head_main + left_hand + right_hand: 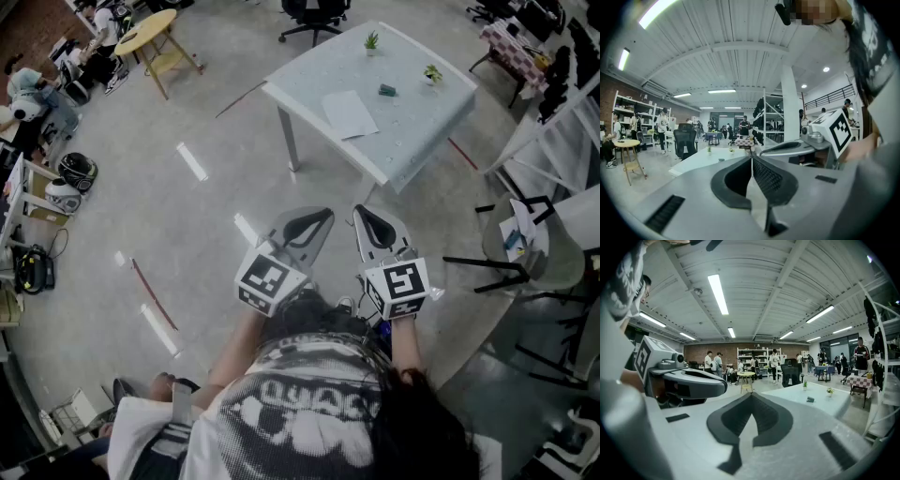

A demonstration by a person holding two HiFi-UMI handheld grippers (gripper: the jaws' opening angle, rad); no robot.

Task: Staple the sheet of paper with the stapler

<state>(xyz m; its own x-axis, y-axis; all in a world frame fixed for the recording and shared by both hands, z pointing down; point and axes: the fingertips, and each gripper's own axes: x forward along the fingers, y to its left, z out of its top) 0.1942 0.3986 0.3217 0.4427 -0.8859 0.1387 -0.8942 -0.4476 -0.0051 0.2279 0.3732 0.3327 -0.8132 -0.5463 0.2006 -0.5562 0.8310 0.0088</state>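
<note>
A white sheet of paper (349, 112) lies on the pale table (422, 127) far ahead of me. A small dark stapler (387, 91) sits just beyond the sheet and shows as a dark speck on the tabletop in both gripper views (721, 160) (810, 400). Both grippers are held close to my body, well short of the table, and point roughly level at it. My left gripper (314, 223) (751, 157) is shut with nothing in it. My right gripper (367, 221) (751, 395), alongside it, is also shut and empty.
Two small potted plants (371, 42) (432, 73) stand on the table's far side. A black office chair (314, 14) is behind it, and a round wooden table (150, 33) is at the far left. Black metal frames (497, 267) stand on the right, and a red stick (155, 295) lies on the floor.
</note>
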